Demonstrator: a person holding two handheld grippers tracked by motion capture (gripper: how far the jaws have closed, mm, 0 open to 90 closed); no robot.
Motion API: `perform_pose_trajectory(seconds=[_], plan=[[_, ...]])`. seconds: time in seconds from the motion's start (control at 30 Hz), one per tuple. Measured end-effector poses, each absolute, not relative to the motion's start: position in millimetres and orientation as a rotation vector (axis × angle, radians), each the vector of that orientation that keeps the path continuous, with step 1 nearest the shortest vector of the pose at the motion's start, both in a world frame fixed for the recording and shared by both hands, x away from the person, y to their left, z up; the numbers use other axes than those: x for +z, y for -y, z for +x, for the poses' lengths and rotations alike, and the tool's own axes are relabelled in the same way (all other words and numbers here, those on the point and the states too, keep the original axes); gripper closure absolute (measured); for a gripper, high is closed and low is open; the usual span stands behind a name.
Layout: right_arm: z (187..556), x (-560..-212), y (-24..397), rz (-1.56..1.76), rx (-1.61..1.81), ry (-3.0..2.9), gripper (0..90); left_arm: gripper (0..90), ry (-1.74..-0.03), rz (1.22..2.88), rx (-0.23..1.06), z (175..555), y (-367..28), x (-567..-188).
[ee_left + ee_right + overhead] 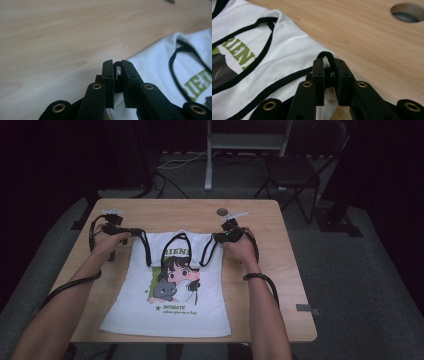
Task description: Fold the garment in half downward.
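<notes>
Wooden table (280,270), cable hole (406,12) near far edge. White tank top (170,312) with cartoon print lies flat at centre, hem toward the person, black-trimmed straps at far end. Left gripper (117,65) clenched on the top's left shoulder strap; right gripper (329,64) clenched on the black trim of the right strap. Risk: thin trim slipping out if one hand lifts faster, leaving the top skewed or bunched.

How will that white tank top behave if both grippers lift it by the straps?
The tank top is thin cloth lying flat, so it will likely hang limp and sag between the left gripper and right gripper. Probably light. Its narrow black-edged straps might slip through the pads.
</notes>
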State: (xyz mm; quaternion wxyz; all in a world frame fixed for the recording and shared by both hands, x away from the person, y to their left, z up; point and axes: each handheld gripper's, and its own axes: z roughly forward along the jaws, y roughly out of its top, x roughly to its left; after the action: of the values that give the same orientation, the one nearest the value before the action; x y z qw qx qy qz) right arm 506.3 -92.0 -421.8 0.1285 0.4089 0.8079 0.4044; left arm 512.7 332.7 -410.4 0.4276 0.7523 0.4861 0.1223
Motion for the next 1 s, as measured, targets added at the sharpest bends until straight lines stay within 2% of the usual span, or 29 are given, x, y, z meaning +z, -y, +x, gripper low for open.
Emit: perform_pose_trajectory(seconds=[0.5,1.0], plan=[[517,-368,94,1.134,1.298,-2.215,80.3,81.6,-1.156,1.729,0.386,514,-338,-364],[507,-362,108,1.142,1.363,-2.201,80.8,81.6,-1.124,1.698,0.385,504,-346,-354]])
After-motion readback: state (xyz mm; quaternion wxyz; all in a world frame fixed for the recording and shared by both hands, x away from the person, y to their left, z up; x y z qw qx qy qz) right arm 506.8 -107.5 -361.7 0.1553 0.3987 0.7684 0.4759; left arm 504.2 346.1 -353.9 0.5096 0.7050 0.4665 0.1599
